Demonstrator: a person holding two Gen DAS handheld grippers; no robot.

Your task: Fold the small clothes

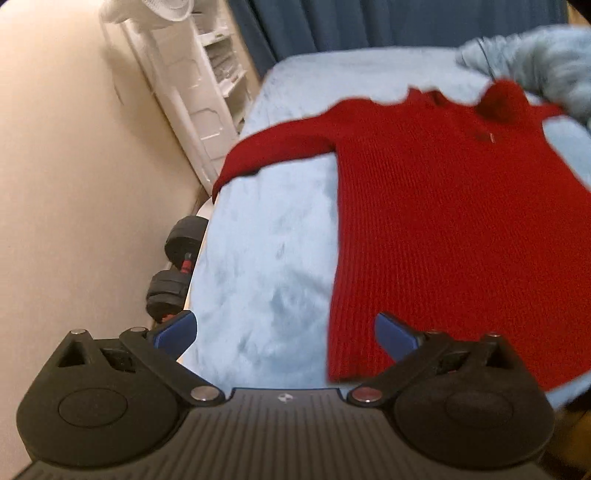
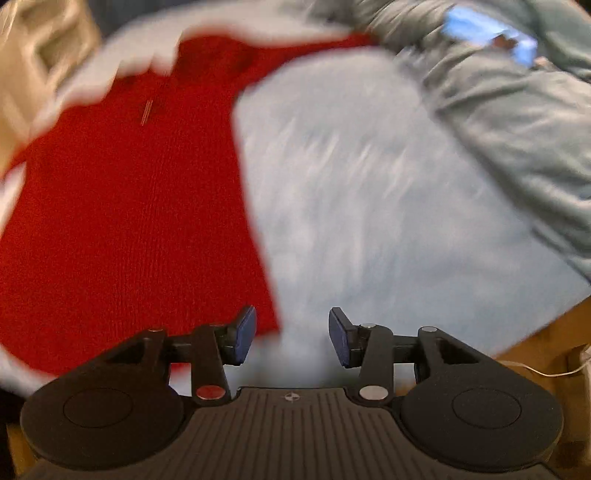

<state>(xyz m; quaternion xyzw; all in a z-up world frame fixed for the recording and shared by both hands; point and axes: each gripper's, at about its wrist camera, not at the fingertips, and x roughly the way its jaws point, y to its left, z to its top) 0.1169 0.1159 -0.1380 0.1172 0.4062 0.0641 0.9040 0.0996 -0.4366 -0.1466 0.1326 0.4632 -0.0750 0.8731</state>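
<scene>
A red knitted sweater (image 1: 436, 206) lies flat on a light blue fluffy bed cover (image 1: 266, 251), collar at the far end, one sleeve stretched out to the left over the bed's edge. My left gripper (image 1: 286, 334) is open and empty above the cover, near the sweater's lower left hem corner. In the blurred right wrist view the sweater (image 2: 122, 221) fills the left half. My right gripper (image 2: 291, 338) is open and empty, just above the sweater's lower right hem corner and the cover (image 2: 369, 221).
A grey-blue duvet (image 2: 509, 122) is bunched at the far right of the bed. Black dumbbells (image 1: 177, 266) lie on the floor left of the bed, beside a white shelf unit (image 1: 199, 96) and a beige wall. A dark blue curtain (image 1: 369, 22) hangs behind.
</scene>
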